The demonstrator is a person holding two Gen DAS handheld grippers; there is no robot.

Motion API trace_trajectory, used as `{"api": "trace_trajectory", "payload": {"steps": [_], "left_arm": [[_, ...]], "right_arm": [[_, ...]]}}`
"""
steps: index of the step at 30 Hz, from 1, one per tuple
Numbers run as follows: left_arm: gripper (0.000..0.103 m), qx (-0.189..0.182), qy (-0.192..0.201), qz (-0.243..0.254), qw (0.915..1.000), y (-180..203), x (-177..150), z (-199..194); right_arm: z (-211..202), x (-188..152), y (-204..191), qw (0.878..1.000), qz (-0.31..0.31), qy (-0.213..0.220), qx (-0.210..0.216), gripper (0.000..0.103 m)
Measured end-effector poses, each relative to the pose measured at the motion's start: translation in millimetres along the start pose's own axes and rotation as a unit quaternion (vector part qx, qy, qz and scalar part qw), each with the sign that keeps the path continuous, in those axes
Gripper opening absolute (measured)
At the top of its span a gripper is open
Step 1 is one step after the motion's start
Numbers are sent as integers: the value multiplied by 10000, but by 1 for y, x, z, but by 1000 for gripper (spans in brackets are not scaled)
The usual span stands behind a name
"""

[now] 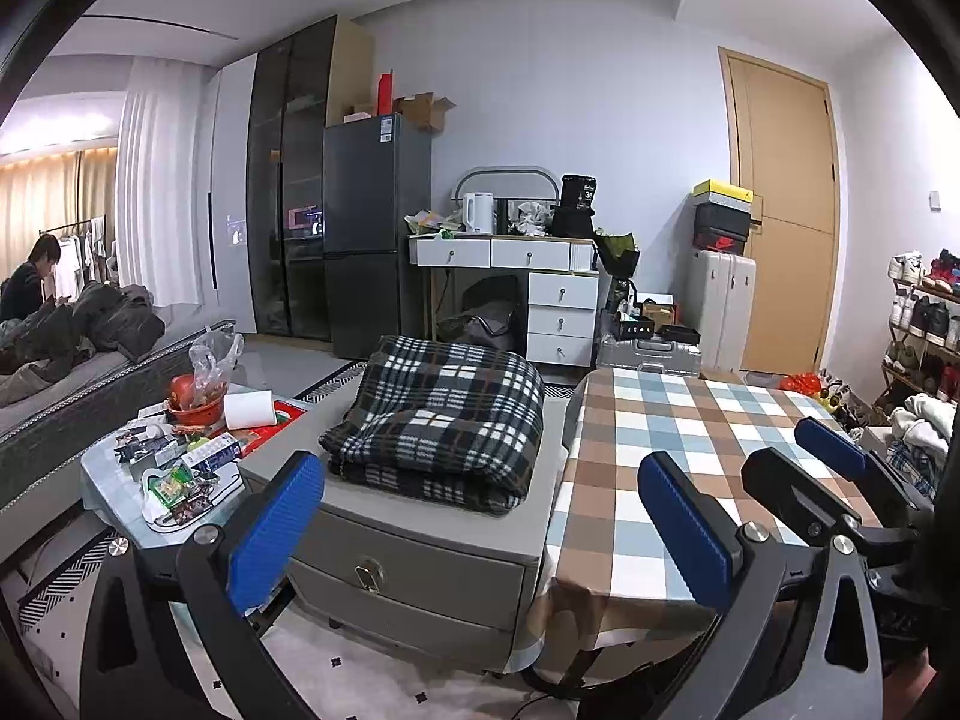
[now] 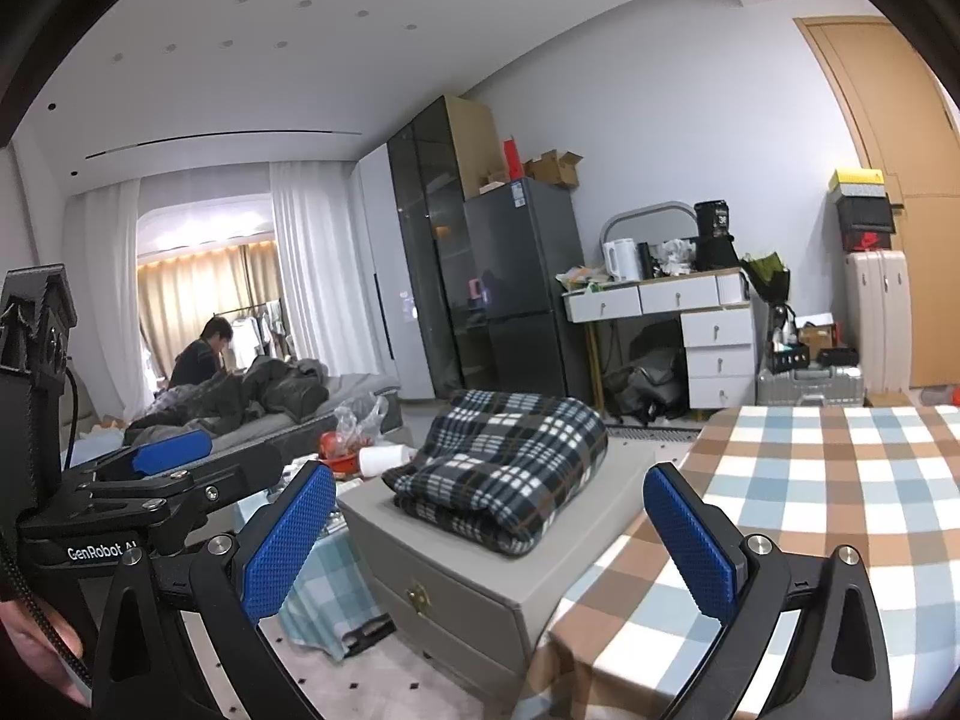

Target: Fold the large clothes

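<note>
A dark plaid garment (image 1: 444, 420) lies folded in a thick bundle on top of a grey drawer cabinet (image 1: 414, 564). The right wrist view shows the same plaid bundle (image 2: 510, 468) on the cabinet (image 2: 480, 570). My left gripper (image 1: 480, 516) is open, held in the air in front of the cabinet, with nothing between its blue pads. My right gripper (image 2: 492, 534) is open too and empty, also short of the bundle. The right gripper's fingers (image 1: 831, 450) show at the right of the left wrist view, over the checked table (image 1: 690, 420).
The checked table (image 2: 810, 480) stands right of the cabinet. A low table (image 1: 150, 462) with snacks, a paper roll and a red bowl stands to its left. Behind are a fridge (image 1: 375, 228), a white desk (image 1: 522, 276), suitcases and a shoe rack. A person (image 1: 30, 282) sits far left.
</note>
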State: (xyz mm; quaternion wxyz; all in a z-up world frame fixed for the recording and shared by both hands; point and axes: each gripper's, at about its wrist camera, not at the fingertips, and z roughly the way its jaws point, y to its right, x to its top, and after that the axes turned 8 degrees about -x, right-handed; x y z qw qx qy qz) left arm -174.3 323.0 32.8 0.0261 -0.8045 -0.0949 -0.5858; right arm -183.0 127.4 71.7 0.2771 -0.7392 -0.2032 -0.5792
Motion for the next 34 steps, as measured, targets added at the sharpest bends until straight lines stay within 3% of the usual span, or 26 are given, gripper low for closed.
{"api": "trace_trajectory", "payload": {"steps": [34], "left_arm": [[102,-135,-151,141,9997,1,0,14]], "right_arm": [[-1,-4,3,9999,122,7,65,103]]}}
